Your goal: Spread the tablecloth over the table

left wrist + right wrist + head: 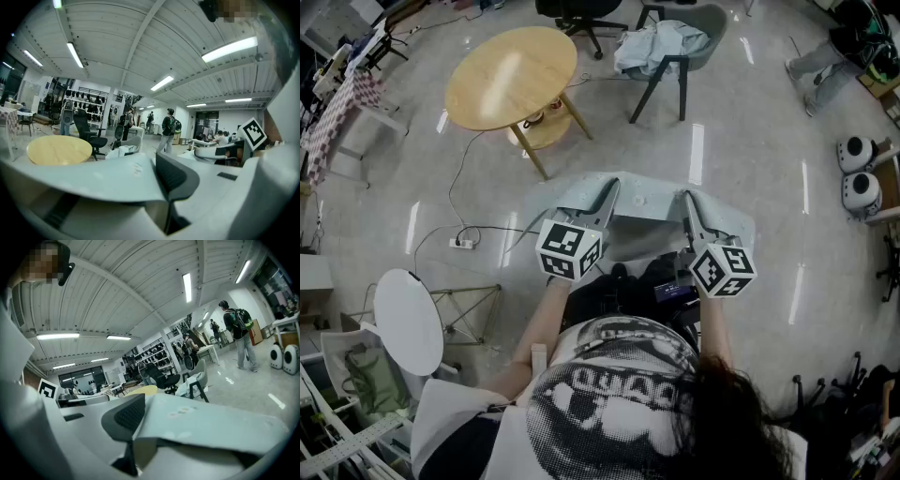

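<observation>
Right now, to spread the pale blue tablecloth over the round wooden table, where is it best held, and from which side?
Hold it by its near edge, one end per gripper, coming from the near side. The pale blue tablecloth spans flat between the left gripper and the right gripper, both shut on it. This leaves its far edge free toward the round wooden table.

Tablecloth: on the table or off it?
Off: the tablecloth is held between left gripper and right gripper, short of the bare round table.

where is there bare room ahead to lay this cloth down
The round wooden table is wholly bare on top. Open floor lies between it and the tablecloth. Crowded: the grey chair holds heaped clothes; a cable and power strip trail at left.
</observation>
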The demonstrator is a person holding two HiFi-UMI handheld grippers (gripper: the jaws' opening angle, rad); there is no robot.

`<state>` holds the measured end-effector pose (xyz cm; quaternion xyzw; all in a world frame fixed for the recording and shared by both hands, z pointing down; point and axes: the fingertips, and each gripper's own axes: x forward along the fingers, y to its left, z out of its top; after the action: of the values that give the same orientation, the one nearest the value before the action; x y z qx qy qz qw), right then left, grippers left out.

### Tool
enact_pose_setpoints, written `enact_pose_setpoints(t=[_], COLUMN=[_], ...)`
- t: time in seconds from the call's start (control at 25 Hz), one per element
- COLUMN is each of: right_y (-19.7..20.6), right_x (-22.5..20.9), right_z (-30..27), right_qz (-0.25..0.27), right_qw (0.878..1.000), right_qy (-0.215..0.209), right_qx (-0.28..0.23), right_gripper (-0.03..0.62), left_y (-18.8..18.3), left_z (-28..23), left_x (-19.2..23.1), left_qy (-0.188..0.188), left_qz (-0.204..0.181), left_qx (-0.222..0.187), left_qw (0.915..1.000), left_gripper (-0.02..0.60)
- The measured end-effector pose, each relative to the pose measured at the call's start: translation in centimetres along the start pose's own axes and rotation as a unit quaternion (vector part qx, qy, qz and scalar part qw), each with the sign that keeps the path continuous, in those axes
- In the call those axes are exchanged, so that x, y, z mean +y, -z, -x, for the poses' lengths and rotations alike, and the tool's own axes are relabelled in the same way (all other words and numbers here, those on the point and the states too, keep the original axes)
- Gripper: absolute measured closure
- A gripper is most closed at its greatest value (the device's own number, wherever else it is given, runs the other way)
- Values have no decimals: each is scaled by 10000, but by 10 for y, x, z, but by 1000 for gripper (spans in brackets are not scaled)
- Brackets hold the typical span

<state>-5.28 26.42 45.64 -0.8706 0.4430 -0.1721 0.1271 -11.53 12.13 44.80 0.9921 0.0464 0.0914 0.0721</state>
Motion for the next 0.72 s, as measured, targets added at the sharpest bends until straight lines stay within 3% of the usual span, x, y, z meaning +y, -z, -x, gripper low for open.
enact_pose_setpoints(t=[0.48,0.72], right_y=[-5,-19], right_x=[5,-11], right_z=[-7,-23], right_qz=[-371,-383], right_qw=[9992,9991], right_qy=[-119,-179], right_qx=[-55,-4], right_gripper=[525,523], left_y=[-14,-21], left_z=[1,-24], left_x=[7,13], left_qy=[17,8], left_qz=[-50,22], left_qx=[-157,-183], left_qw=[9999,9998], left_gripper=[512,512])
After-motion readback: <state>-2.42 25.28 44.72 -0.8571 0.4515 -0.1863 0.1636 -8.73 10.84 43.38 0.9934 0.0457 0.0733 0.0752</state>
